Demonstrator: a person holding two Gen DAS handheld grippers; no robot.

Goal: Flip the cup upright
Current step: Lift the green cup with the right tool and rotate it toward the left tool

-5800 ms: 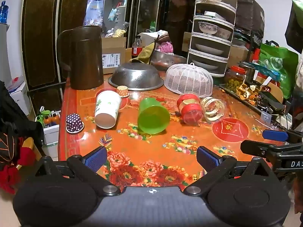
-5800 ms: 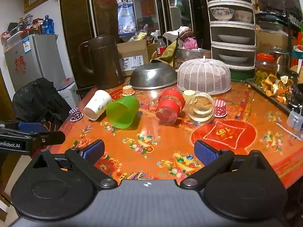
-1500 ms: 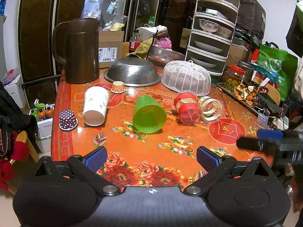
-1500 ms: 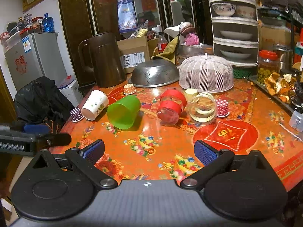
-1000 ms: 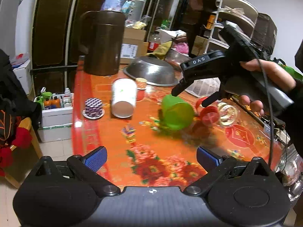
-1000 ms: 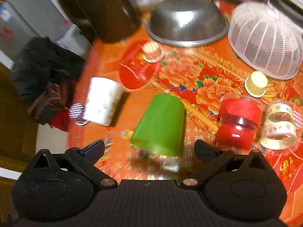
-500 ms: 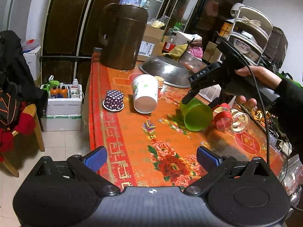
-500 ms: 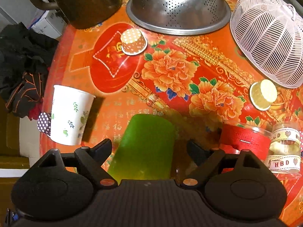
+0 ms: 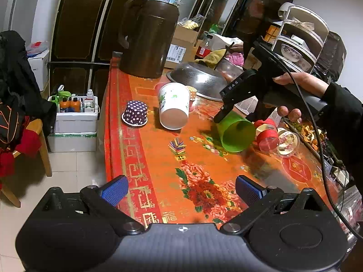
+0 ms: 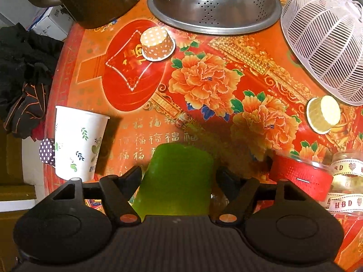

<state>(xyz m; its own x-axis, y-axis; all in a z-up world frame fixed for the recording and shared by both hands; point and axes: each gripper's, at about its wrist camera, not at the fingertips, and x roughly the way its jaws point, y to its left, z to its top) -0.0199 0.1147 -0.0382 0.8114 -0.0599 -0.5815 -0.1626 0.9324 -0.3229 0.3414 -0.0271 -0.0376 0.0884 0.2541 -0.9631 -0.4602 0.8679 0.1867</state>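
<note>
Green cup [image 10: 175,179] lay on its side on the orange floral surface [image 10: 204,83], open mouth toward the left-wrist camera; inside looked empty [image 9: 236,133]. Right gripper [image 10: 178,176] was down over it, jaws spread to either side of the cup body, fingers [image 10: 133,173] just beside the wall. Couldn't tell if they touched it.

Relative to the green cup:
- White paper cup [image 10: 78,144] with leaf print, on its side to the left, mouth facing the left camera, empty [image 9: 174,106].
- Purple dotted paper cup [image 9: 135,112], upside down, further left, just beside the white one.
- Orange dotted paper cup [image 10: 157,43], upside down, behind it near the steel colander [image 10: 214,4], which was also inverted.
- Red jar [image 10: 300,176] on its side, just to the right; contents red, couldn't tell what.
- Clear jar [image 10: 347,181] with "HBD" ribbon rolls inside, right of the red jar.
- Small yellow cup [image 10: 323,114], tipped, behind-right, near the white mesh cover [image 10: 324,38].
- Brown jug [image 9: 148,38], upright, far back-left.

Left gripper [image 9: 181,189] hung at the near edge of the surface, jaws wide apart, holding nothing.
</note>
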